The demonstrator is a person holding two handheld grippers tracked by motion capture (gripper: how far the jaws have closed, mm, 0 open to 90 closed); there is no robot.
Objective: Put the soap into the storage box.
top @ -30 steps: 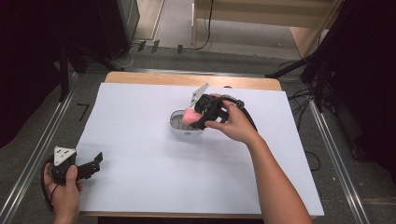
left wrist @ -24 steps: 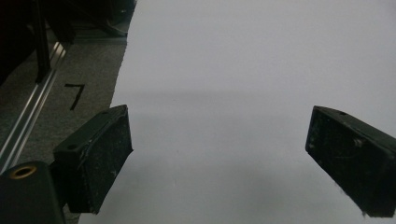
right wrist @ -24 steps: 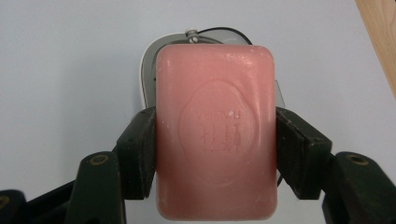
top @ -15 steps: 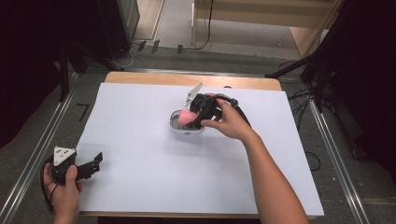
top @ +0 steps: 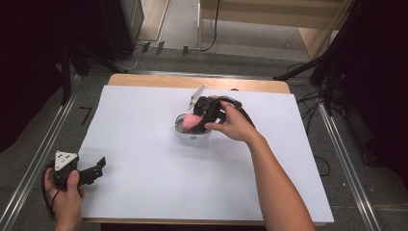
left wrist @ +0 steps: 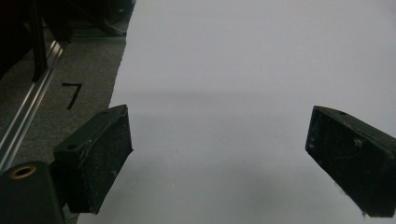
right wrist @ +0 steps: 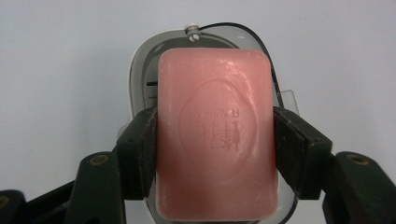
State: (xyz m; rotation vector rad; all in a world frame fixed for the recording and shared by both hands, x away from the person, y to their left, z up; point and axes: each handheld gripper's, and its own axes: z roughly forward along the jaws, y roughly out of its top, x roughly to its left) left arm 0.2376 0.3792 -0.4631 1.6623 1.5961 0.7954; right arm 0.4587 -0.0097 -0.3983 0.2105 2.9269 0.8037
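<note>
**R gripper clamped on soap over dish**

High view: right gripper [top: 201, 120] holds the pink soap [top: 192, 120] right above the soap dish [top: 192, 132], hand covers most of the jaws. Left gripper [top: 94, 169] well apart at the near-left edge of the white sheet [top: 144, 144], nothing near it.

Left gripper view: jaws wide open, bare sheet between; taped "7" [left wrist: 71, 94] on the floor to its left.

Right gripper view: pads [right wrist: 144, 144] press both long sides of soap; dish under it mostly hidden, embossed lettering unreadable.

Vs 1 s ago: soap slightly higher off dish, left gripper unmoved.

white sheet [top: 144, 144] over wooden table [top: 144, 79], grey carpet floor [top: 183, 60], metal rails [top: 33, 163] both sides, cables [top: 308, 98] on floor, light wood furniture [top: 269, 24] behind, dark drapes [top: 370, 72]
</note>
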